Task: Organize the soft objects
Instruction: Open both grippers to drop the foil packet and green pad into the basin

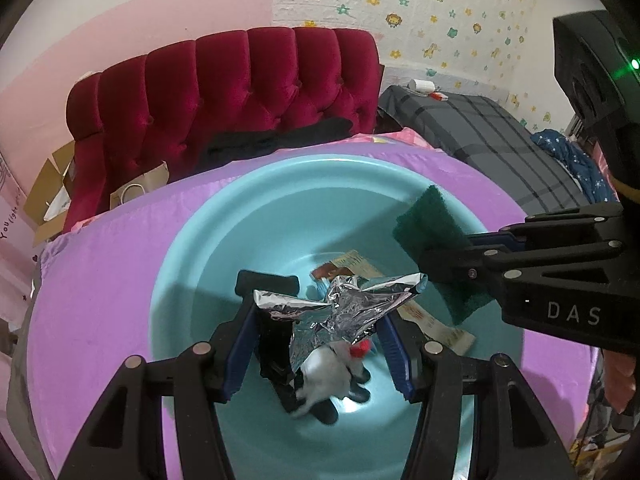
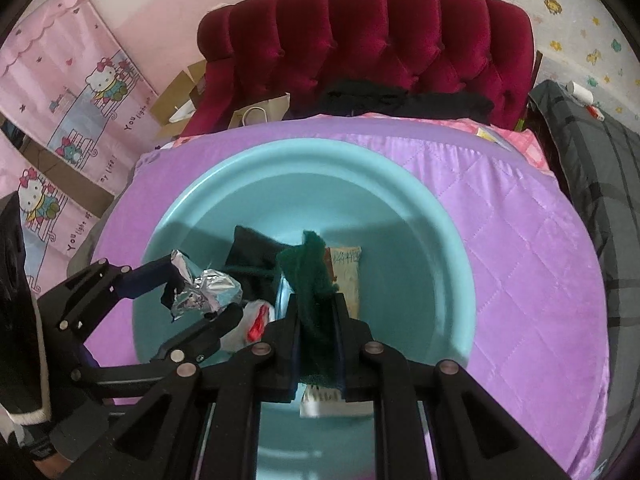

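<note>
At the left, the left hand-held gripper hangs over the near left part of a turquoise basin, its fingers spread wide with a crumpled sheet of silver foil stretched between them; whether the foil is actually gripped or only caught on the fingertips cannot be told. The basin sits on a lilac quilted bedspread. Below the foil, on the basin floor, lie a black cloth, a white and red soft item that is blurred, and a pale printed packet toward the middle. To the right of the foil, the right hand-held gripper is clamped on a dark green scouring pad, which stands edge-up between its fingers above the basin's interior. Behind the bed rises a crimson tufted headboard, and at far right lies a grey checked blanket.
</note>
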Demonstrator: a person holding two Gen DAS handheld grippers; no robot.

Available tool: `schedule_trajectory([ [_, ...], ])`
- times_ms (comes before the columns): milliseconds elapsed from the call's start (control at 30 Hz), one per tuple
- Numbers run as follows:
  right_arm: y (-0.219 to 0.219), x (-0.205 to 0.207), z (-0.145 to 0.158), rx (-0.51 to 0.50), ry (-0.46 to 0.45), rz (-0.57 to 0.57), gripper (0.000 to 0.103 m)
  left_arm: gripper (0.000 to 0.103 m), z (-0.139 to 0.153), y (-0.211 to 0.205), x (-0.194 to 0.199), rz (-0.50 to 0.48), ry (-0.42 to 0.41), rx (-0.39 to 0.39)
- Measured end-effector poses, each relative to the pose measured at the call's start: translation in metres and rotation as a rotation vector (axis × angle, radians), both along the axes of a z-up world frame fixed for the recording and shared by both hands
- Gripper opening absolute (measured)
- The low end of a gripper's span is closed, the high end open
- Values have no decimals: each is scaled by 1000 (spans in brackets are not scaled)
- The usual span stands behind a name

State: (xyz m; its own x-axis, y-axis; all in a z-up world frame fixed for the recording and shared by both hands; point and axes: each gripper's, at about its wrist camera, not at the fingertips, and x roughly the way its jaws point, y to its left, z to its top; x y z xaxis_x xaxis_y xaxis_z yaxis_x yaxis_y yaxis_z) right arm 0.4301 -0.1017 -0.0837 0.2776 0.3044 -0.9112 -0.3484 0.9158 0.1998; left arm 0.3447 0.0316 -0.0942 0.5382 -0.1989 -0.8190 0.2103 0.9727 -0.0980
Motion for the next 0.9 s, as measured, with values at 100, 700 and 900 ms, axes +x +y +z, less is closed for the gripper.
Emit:
schedule_trajectory([
  [100, -1, 10, -6, 8, 10, -13, 14, 62, -6, -2, 10, 0, 6, 13],
  [700, 0, 22, -8, -19, -32, -43, 80, 99, -13, -6, 17, 20, -2, 68],
  [900, -1, 14, -1, -25, -53, -59, 103, 103, -8, -7, 10, 26, -30, 85],
])
